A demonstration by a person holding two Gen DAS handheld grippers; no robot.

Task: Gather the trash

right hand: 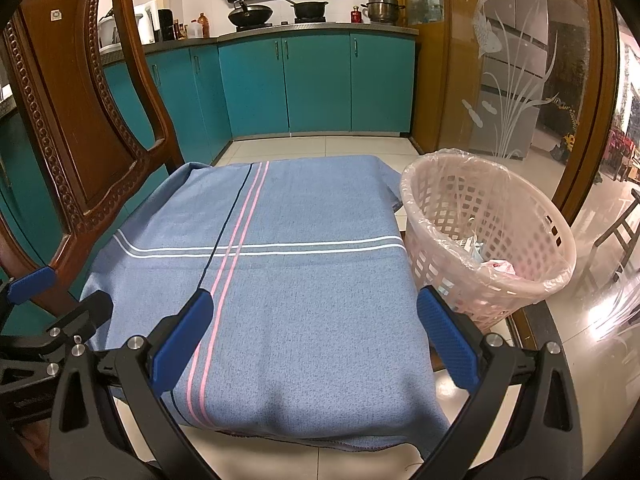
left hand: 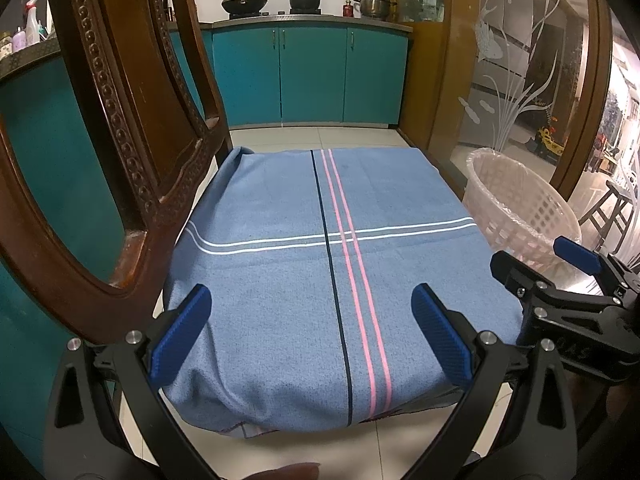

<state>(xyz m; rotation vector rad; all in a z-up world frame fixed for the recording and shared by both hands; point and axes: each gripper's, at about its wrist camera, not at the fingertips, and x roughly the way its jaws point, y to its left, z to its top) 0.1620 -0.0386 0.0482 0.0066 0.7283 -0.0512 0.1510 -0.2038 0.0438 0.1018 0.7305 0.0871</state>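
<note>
Trash [right hand: 490, 262] lies inside the lined pink basket [right hand: 486, 236], just right of the blue striped cloth [right hand: 280, 280] draping the chair [right hand: 76, 120]; we hold our left tongs [left hand: 312, 338] and right tongs [right hand: 314, 340] wide open and empty above that cloth.

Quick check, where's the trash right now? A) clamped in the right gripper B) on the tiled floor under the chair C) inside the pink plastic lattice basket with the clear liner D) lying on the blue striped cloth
C: crumpled wrappers lie inside the pink plastic lattice basket; the blue striped cloth shows no trash, and the right gripper and left gripper are open with nothing between the fingers.
</note>
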